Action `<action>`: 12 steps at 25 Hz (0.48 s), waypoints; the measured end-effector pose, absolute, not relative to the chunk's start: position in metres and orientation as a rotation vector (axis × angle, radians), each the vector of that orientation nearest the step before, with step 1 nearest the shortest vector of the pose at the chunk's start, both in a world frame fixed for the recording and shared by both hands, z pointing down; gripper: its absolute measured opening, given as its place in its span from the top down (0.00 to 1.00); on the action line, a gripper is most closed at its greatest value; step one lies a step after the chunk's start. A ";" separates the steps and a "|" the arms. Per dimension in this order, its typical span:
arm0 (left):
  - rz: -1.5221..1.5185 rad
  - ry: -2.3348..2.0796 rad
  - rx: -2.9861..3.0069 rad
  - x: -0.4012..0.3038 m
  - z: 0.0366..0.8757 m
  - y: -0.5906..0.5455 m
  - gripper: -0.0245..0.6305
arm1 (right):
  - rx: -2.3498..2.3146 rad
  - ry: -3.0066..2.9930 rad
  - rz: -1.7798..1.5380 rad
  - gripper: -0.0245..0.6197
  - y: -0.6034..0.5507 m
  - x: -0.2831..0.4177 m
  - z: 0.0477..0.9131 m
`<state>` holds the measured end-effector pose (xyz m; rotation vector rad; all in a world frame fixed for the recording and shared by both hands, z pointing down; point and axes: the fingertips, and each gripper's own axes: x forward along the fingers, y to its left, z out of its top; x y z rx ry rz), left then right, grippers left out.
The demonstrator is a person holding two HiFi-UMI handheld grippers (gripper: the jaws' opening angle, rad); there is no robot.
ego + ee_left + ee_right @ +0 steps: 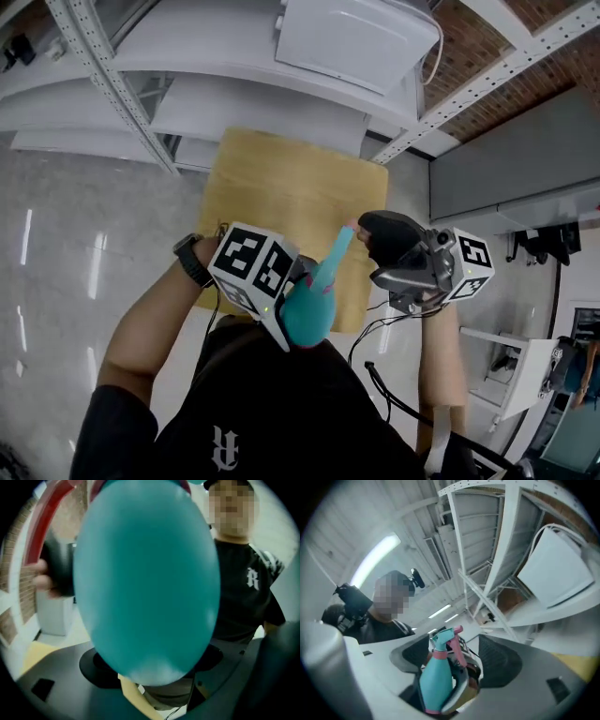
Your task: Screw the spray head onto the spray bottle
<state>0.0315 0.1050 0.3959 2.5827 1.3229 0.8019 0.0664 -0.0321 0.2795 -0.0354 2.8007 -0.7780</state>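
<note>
While the left gripper (298, 281) jaws clamp the spray bottle (307, 314), the right gripper (457, 656) jaws gape, not touching it.

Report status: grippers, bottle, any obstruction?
Left hand-held gripper shut on spray bottle. Right hand-held gripper open, empty, facing the spray head. Head sits on bottle neck; tightness unclear. No obstruction seen.

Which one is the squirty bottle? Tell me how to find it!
Find the light wooden table, then look at its near edge, in front of the person's black shirt. There the left gripper, with its black-and-white marker cube, grips a teal plastic spray bottle. Its teal body, pink collar and pink trigger match nothing nearby.
</note>
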 end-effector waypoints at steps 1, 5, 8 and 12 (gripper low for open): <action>0.726 1.447 2.538 0.030 0.383 0.119 0.32 | 0.097 2.770 -0.736 0.48 -0.028 0.059 0.274; 0.524 1.708 2.357 0.027 0.353 0.155 0.32 | 0.572 2.735 -0.513 0.47 0.010 0.023 0.253; 0.482 1.646 2.347 0.035 0.353 0.155 0.32 | 0.688 2.829 -0.442 0.49 0.032 0.005 0.255; 0.510 1.480 2.390 0.033 0.365 0.139 0.32 | 0.544 2.958 -0.572 0.69 0.028 0.000 0.262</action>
